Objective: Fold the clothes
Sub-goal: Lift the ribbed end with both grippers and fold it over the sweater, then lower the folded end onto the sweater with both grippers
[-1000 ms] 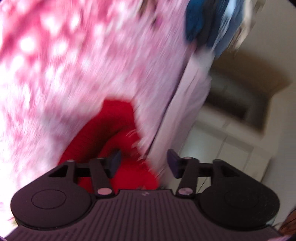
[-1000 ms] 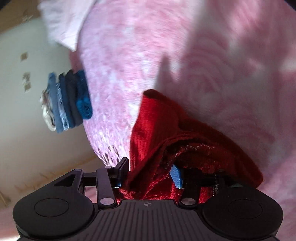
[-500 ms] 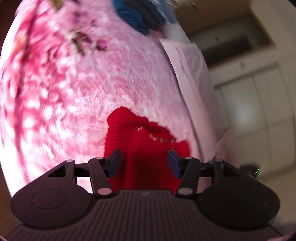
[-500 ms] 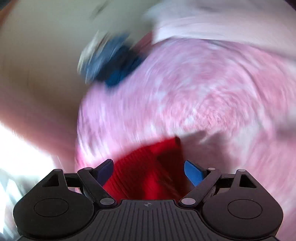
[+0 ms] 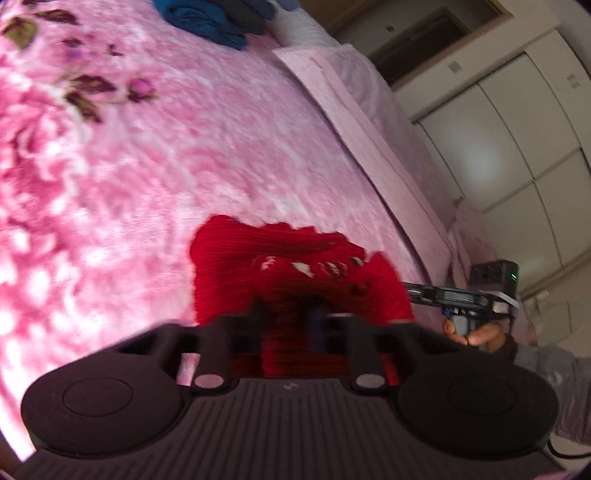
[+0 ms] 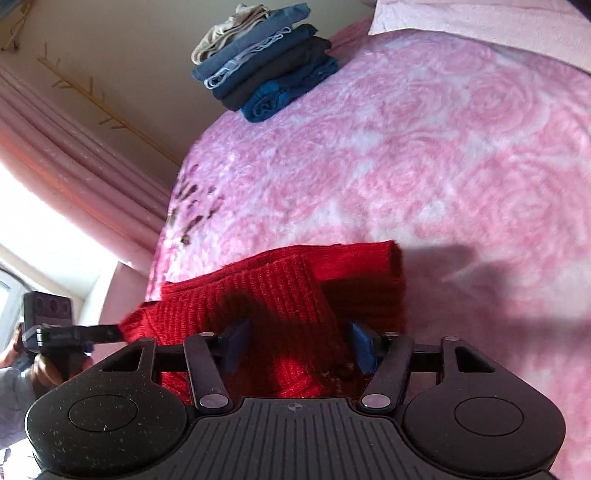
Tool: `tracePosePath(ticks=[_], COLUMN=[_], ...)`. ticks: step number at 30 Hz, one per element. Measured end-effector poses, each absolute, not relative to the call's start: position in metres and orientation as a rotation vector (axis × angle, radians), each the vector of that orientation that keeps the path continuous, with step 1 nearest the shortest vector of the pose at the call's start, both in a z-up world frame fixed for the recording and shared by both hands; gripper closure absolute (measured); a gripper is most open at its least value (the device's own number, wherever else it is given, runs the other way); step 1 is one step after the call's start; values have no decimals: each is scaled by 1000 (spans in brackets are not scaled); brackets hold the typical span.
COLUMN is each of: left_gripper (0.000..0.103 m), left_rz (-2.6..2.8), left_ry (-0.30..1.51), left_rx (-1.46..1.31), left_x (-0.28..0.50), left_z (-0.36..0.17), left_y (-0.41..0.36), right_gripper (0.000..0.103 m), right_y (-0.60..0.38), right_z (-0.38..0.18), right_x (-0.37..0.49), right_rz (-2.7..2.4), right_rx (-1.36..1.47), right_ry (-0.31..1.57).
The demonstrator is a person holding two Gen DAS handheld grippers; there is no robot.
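A red knitted sweater (image 5: 295,266) lies bunched on the pink floral blanket (image 5: 147,166); it also shows in the right wrist view (image 6: 280,291). My left gripper (image 5: 286,325) has its fingers narrowed around a fold of the red knit, blurred. My right gripper (image 6: 295,347) stands open with the red knit between its blue pads (image 6: 360,349), not pinched. The right gripper also shows at the sweater's right edge in the left wrist view (image 5: 458,295). The left gripper shows at the sweater's left edge in the right wrist view (image 6: 92,332).
A stack of folded blue and dark clothes (image 6: 266,70) sits at the blanket's far corner, also seen in the left wrist view (image 5: 218,18). A pale pink sheet (image 5: 369,122) edges the bed. White wardrobe doors (image 5: 517,147) stand beyond. Pink curtains (image 6: 74,177) hang by a bright window.
Both grippers swung round and settled at opposite ends of the red sweater. The right gripper, shut on the knit a second ago, opened wide. The left jaws have narrowed onto the knit.
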State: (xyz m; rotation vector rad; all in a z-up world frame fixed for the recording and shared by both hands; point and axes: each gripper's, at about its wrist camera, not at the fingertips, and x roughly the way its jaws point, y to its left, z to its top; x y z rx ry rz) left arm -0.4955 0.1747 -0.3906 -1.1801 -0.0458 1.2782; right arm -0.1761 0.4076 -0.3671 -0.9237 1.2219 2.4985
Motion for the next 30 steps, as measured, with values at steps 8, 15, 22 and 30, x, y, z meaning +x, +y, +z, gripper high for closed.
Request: tracePosePath(ticks=[8,15,22,30], left_gripper=[98,98,93,63], left_rz=[1448,1547,1576,1580], left_ry=[-189,-264,-173,-244], left_rx=[-1069,-939,-1176,-1278], left_x=[-512,-511,-520,-521], left_z=[-371,-359,-411,-391], left_y=[162,163,177,174], right_gripper=[99,99,98,40], right_y=[418,416,426,423], right_z=[-338,-335,-385,-368], right_x=[-167,-196,-224,-206], right_rz=[2418,2380,2240,2192], right_rx=[-723,-640,-890,-856], right_ry=[1059,929,1000,1086])
